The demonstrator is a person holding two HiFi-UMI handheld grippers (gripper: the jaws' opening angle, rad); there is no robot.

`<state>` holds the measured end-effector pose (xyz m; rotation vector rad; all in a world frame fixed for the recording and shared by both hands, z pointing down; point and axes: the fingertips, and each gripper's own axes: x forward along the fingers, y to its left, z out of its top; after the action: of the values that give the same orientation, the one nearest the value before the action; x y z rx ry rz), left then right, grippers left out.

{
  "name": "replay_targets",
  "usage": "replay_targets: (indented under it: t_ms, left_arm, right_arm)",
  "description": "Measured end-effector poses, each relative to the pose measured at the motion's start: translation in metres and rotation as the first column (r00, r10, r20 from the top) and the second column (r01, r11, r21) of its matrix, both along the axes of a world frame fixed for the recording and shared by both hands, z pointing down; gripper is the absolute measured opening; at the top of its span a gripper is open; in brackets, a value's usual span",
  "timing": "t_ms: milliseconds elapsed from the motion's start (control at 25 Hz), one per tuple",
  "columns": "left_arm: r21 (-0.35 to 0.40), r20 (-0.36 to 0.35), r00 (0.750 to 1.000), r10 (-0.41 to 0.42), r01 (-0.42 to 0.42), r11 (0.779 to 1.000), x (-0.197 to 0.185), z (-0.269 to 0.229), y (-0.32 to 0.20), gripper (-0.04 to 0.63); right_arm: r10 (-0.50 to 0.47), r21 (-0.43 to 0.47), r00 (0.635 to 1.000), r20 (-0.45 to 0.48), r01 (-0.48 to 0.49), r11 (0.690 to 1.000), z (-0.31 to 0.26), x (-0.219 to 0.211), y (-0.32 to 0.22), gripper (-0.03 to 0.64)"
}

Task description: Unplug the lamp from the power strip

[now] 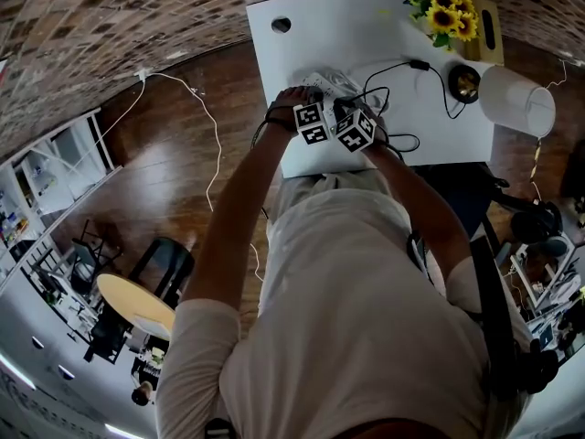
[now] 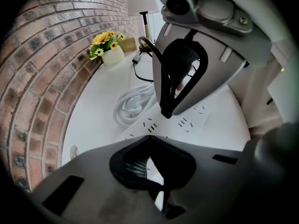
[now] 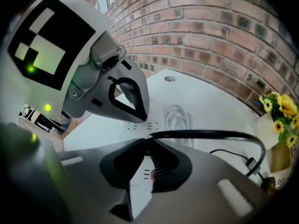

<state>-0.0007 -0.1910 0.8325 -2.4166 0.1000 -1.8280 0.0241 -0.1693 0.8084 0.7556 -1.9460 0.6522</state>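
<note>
Power strip lies flat on the white tabletop, socket slots facing up. Both tools meet over it.

Left gripper: claw pressed together, nothing caught in it. From the right gripper view its tip sits down on the strip's top face.

Right gripper: claw pinching the black cord at the strip's surface, just beside the left tip. The cord leaves the claw tips and arcs off sideways, away from the strip. The plug itself cannot be made out; the closed claw covers that spot.

Lamp: well apart from the strip, toward the tabletop's right end in the head view, pale shade with a dark round base next to it. The black cord runs from the strip across the tabletop toward that base.

Coiled white cable: just beside the strip, on the side toward the brick wall.

Sunflowers in a pale pot: beyond the strip, near the lamp, against the wall.

The person's forearms reach from the near tabletop edge to the strip, marker cubes side by side above it.
</note>
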Motion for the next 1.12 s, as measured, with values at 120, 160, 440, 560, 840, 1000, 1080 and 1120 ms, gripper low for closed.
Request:
replay_targets:
  t_ms: [120, 160, 440, 560, 840, 1000, 1080, 1120]
  left_arm:
    - [0.021, 0.029, 0.999, 0.015, -0.015, 1.000, 0.001, 0.001, 0.001, -0.014]
    - [0.024, 0.036, 0.999, 0.022, -0.023, 0.999, 0.002, 0.001, 0.001, -0.015]
    - [0.009, 0.048, 0.999, 0.024, -0.024, 1.000, 0.001, 0.001, 0.000, -0.014]
    - [0.014, 0.047, 0.998, 0.031, -0.031, 0.999, -0.001, 0.002, 0.000, -0.014]
    - [-0.008, 0.031, 0.995, -0.090, 0.090, 0.996, -0.002, 0.002, -0.002, -0.012]
    - [-0.012, -0.043, 0.977, -0.208, 0.208, 0.978, 0.002, -0.017, -0.003, 0.000]
    - [-0.022, -0.143, 0.948, -0.283, 0.282, 0.959, 0.011, -0.039, -0.002, 0.000]
    - [-0.038, -0.187, 0.928, -0.323, 0.322, 0.946, 0.013, -0.051, 0.000, 0.000]
  right_arm:
    - [-0.028, 0.035, 1.000, -0.004, 0.028, 0.999, -0.001, 0.001, 0.001, 0.043]
    - [-0.034, 0.041, 0.999, -0.006, 0.035, 0.999, 0.000, 0.001, 0.001, 0.043]
    - [-0.024, 0.106, 0.996, 0.089, 0.014, 0.994, -0.033, -0.001, 0.000, 0.043]
    - [0.018, 0.088, 0.993, 0.115, -0.028, 0.996, -0.046, 0.004, 0.002, 0.044]
    - [0.181, 0.017, 0.971, 0.153, -0.186, 0.982, -0.044, 0.046, -0.002, 0.049]
    - [0.394, -0.168, 0.862, 0.319, -0.358, 0.918, -0.048, 0.065, -0.012, 0.051]
    - [0.479, -0.249, 0.803, 0.356, -0.412, 0.876, -0.048, 0.075, -0.017, 0.051]
    - [0.500, -0.269, 0.788, 0.359, -0.426, 0.864, -0.048, 0.079, -0.019, 0.051]
